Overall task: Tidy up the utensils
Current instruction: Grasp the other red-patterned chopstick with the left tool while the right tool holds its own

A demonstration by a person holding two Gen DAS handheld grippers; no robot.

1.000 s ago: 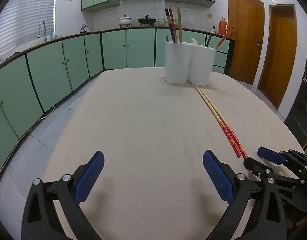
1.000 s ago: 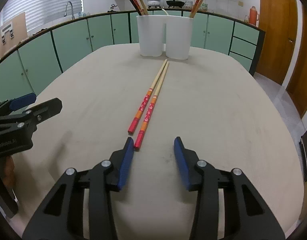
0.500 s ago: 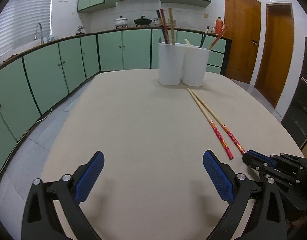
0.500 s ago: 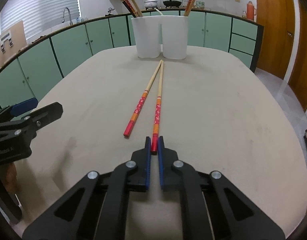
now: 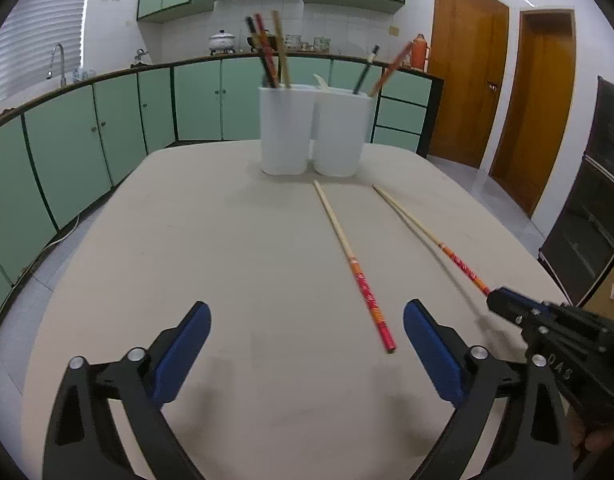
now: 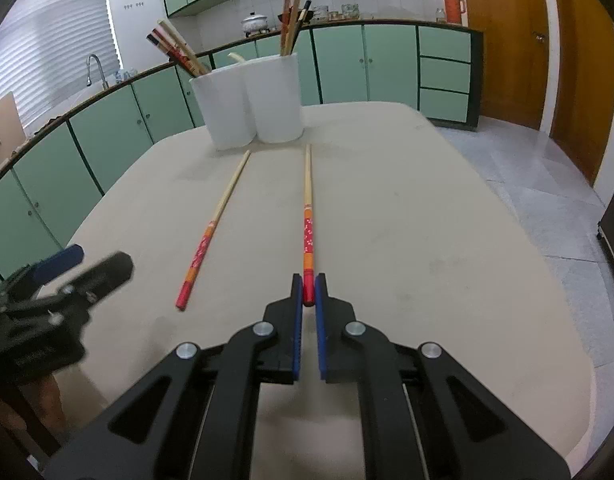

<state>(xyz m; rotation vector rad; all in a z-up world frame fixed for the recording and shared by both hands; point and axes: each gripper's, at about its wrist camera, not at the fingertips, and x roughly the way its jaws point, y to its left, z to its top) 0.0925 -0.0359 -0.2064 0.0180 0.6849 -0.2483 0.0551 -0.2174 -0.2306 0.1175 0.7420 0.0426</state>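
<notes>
Two long chopsticks with red and orange handles are on the beige table. My right gripper (image 6: 308,294) is shut on the red end of one chopstick (image 6: 308,216), which points toward the holders; in the left wrist view this chopstick (image 5: 427,232) runs to the right gripper (image 5: 497,298) at the right edge. The other chopstick (image 5: 353,266) (image 6: 213,226) lies flat on the table. My left gripper (image 5: 307,348) stands open over the bare tabletop, just left of that chopstick's red end. Two white holders (image 5: 313,134) (image 6: 247,100) with several utensils stand at the far end.
The beige table (image 5: 227,260) has rounded edges with tiled floor (image 6: 547,184) around it. Green kitchen cabinets (image 5: 87,140) line the far wall and left side. Brown doors (image 5: 467,92) are at the right.
My right gripper closed on the red end of one chopstick and swung it apart from the other. Both grippers moved nearer the holders, and the left one shifted toward the lying chopstick.
</notes>
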